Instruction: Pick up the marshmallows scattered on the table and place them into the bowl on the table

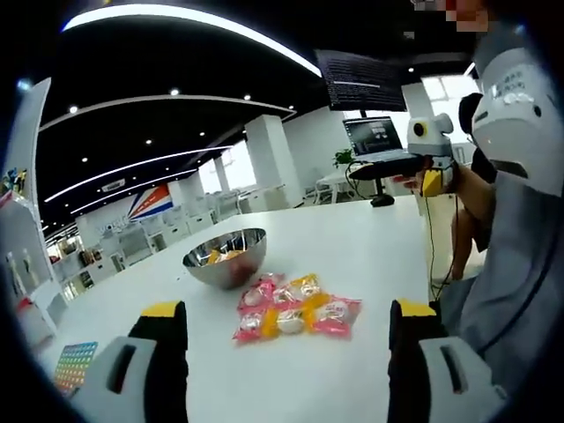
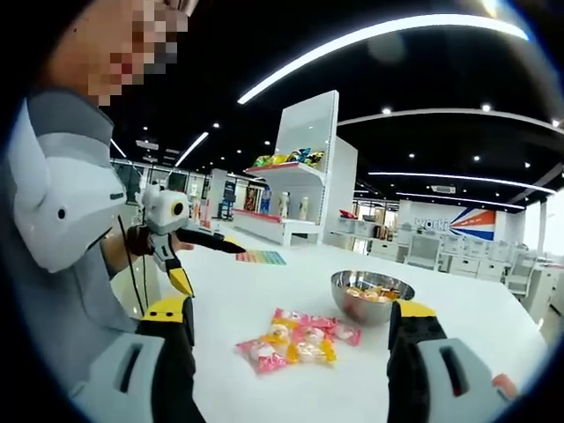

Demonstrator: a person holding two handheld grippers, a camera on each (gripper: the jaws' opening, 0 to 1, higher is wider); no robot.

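Several pink and yellow wrapped marshmallow packets point(image 1: 295, 308) lie in a loose cluster on the white table point(image 1: 352, 247). Just behind them stands a steel bowl point(image 1: 225, 269) with a few packets inside. My left gripper point(image 1: 289, 357) hovers in front of the cluster, jaws wide apart with nothing between them. In the right gripper view the same packets point(image 2: 295, 339) lie near my right gripper point(image 2: 291, 357), which is also open and holds nothing; the bowl point(image 2: 361, 310) is just beyond them on the right. The left gripper point(image 2: 167, 220) shows at the left there, and the right gripper point(image 1: 432, 150) at the upper right of the left gripper view.
A colourful grid card point(image 1: 75, 363) point(image 2: 262, 257) lies near the table's edge. A laptop on a stand point(image 1: 374, 139) sits at one end. The person in grey and white point(image 1: 520, 264) stands close beside the table. A white display shelf point(image 2: 295, 176) stands beyond.
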